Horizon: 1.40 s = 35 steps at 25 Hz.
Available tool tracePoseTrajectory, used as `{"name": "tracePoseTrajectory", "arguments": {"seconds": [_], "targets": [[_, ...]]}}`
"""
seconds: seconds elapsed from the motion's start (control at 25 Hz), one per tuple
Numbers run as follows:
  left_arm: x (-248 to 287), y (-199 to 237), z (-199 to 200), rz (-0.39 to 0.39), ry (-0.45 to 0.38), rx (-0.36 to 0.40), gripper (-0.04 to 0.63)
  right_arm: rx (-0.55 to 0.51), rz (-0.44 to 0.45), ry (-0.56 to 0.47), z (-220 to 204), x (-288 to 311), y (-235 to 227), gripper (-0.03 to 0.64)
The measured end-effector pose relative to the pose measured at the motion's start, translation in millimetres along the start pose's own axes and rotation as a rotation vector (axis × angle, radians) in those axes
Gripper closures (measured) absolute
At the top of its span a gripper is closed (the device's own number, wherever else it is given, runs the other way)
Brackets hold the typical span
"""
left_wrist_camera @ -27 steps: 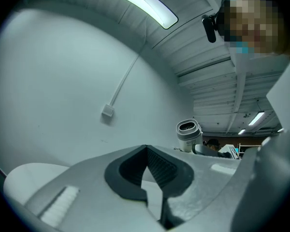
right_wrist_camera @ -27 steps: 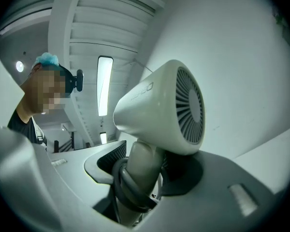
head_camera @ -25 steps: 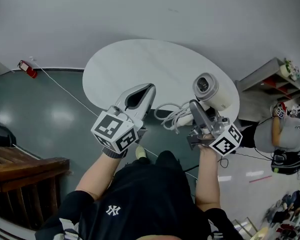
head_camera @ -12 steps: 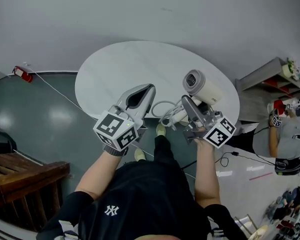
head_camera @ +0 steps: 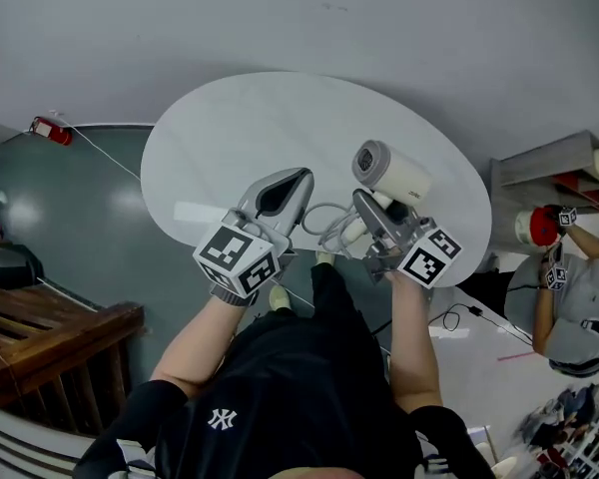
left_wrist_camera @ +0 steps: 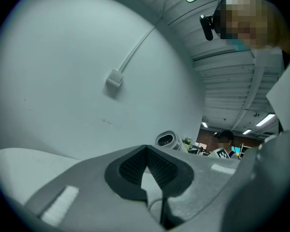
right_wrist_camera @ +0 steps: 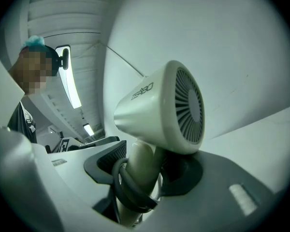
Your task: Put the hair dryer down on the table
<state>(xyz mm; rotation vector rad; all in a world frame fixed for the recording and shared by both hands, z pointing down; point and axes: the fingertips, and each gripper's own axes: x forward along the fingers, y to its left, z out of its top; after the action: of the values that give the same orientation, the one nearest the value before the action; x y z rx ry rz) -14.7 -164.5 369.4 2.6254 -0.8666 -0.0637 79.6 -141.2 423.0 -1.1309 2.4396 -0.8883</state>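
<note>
A cream hair dryer (head_camera: 391, 173) hangs over the near right part of the white oval table (head_camera: 240, 118). My right gripper (head_camera: 371, 208) is shut on its handle, barrel above the jaws. In the right gripper view the dryer (right_wrist_camera: 169, 105) fills the middle, rear grille toward the camera, with its dark cord wound round the handle between the pads of the right gripper (right_wrist_camera: 145, 166). The cord (head_camera: 324, 220) loops between the two grippers. My left gripper (head_camera: 298, 180) reaches over the table's near edge, tips together, holding nothing. In the left gripper view the dryer (left_wrist_camera: 166, 140) shows beyond the left gripper (left_wrist_camera: 146, 151).
A red fire extinguisher (head_camera: 52, 130) and a thin cable (head_camera: 110, 158) lie on the green floor at the left. Dark wooden furniture (head_camera: 50, 337) stands at the lower left. A shelf (head_camera: 564, 163) and another person (head_camera: 569, 302) are at the right.
Both grippers have moved forward and down toward the table. The hair dryer has travelled with the right gripper and is now over the tabletop.
</note>
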Motion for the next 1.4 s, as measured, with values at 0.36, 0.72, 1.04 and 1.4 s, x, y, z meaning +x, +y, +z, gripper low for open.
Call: {"name": "tracePoseTrajectory", "arguments": {"seconds": [0.36, 0.72, 1.04, 1.4], "targets": [[73.6, 46.6, -47.3, 0.052, 0.087, -0.034, 0.595, 0.095, -0.064, 0.169, -34.6, 35.0, -110.2, 0.379], [114.9, 83.5, -92.2, 0.111, 0.164, -0.087, 0.595, 0.213, -0.136, 0.345, -87.4, 53.1, -194.4, 0.379], [136.5, 105.2, -123.0, 0.151, 0.218, -0.114, 0.595, 0.262, -0.182, 0.447, -114.9, 62.6, -230.7, 0.379], [148.0, 118.1, -137.3, 0.19, 0.238, -0.135, 0.595, 0.324, -0.25, 0.527, -137.4, 63.8, -266.5, 0.377]]}}
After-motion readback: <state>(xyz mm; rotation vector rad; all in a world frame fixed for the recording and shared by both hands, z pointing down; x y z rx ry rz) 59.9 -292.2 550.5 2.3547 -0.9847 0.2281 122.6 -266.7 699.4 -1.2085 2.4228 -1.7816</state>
